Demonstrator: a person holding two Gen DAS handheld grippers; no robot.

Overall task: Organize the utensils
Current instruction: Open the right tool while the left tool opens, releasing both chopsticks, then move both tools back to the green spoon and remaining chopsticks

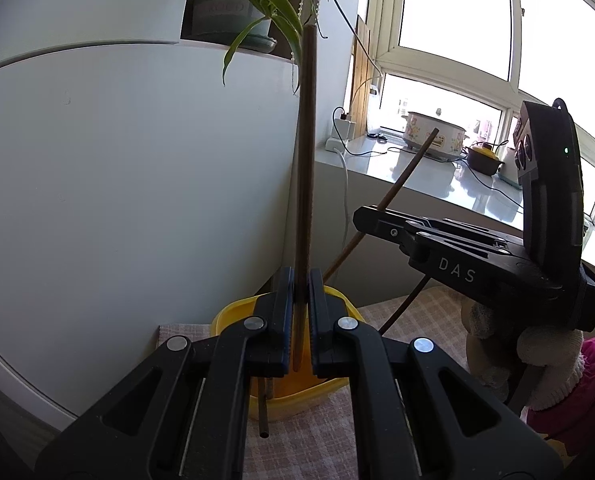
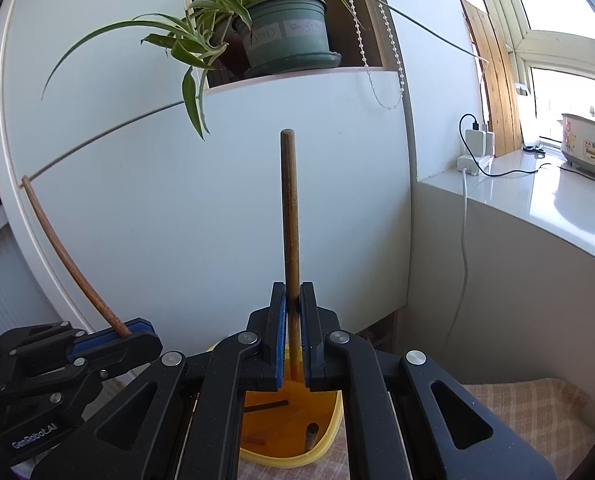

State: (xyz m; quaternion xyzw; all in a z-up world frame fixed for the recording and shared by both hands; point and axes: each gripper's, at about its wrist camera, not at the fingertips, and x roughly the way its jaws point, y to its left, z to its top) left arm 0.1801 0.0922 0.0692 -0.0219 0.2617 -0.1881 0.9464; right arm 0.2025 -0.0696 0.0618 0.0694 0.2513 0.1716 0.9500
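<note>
Your left gripper [image 1: 302, 320] is clamped on a dark chopstick [image 1: 306, 160], held close to upright with its lower tip hanging just above the mouth of the yellow container [image 1: 233, 312]. Your right gripper [image 2: 293, 332] is likewise closed on a second, browner chopstick [image 2: 288, 216], also standing nearly upright, its lower end already dipping past the container's rim [image 2: 329, 446]. In the left wrist view the right gripper [image 1: 367, 216] comes in from the right side with its stick slanting down toward the same container.

The container sits on a checked cloth [image 1: 321, 432] covering the table, close to the table's back edge against the white cabinet [image 1: 117, 168]. At least two sticks [image 2: 311, 434] already lie or lean inside it.

You look to be at the drop-in step: both sticks are gathered and lined up over the container, neither yet let go. The next move calls for lowering each tip well inside the rim before you loosen the jaws, one hand at a time, so the two grippers do not crowd each other over the narrow opening. Keep each stick near vertical; a tilted release could let it tip over the rim onto the cloth.
</note>
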